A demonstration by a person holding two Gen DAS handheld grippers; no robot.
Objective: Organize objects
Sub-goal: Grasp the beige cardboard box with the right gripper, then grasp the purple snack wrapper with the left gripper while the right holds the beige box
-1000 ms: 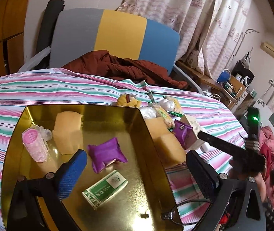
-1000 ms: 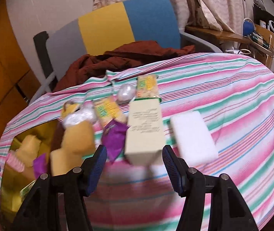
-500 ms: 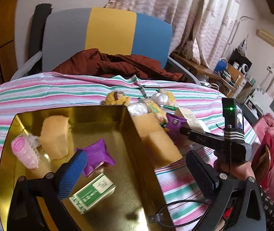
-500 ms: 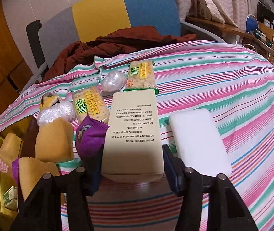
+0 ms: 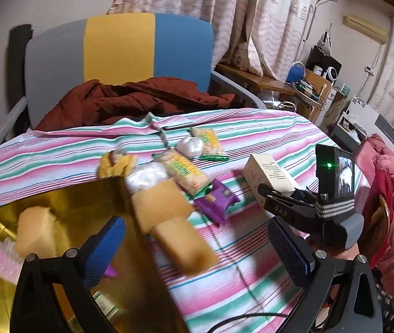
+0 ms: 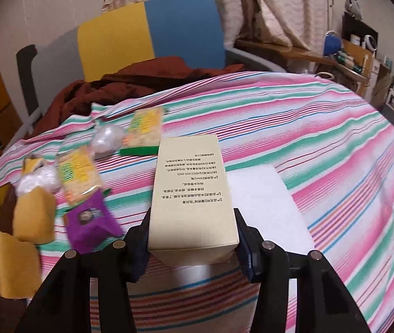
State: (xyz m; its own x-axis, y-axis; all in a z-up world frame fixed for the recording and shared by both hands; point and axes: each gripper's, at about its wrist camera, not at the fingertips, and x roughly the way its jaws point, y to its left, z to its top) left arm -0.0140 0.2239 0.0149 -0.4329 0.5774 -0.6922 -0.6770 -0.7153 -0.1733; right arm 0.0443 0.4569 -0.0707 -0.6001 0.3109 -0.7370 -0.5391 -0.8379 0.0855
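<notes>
Nearest, right gripper (image 6: pixel 192 238) closed in on the cream box (image 6: pixel 191 191), both blue pads flat against its long sides after the jaws just narrowed; box lying lengthwise on the striped tablecloth (image 6: pixel 294 127), printed face up, smooth card, sharp corners. Just right of the box, touching or nearly so, a white foam block (image 6: pixel 266 202), partly hidden behind it. Bare cloth to the right and beyond, out to the curved table edge.

Left gripper (image 5: pixel 197 249) hanging with fingers wide apart and empty, one pad over the gold tin (image 5: pixel 58 202), the other over open cloth. Tin shiny, straight-walled, its near side cut off by the frame; inside, a yellow sponge (image 5: pixel 34 230) and a pink ribbed roller (image 5: pixel 1 260), blurred. Two more sponges (image 5: pixel 169 219) against the tin's outer wall. Then a purple pouch (image 5: pixel 217 201), crinkly snack packets (image 5: pixel 185 172), a clear-wrapped ball (image 5: pixel 190 147): tight cluster, little room between.

Farthest, a dark red garment (image 5: pixel 130 100) heaped on a grey, yellow and blue chair (image 5: pixel 119 47).
</notes>
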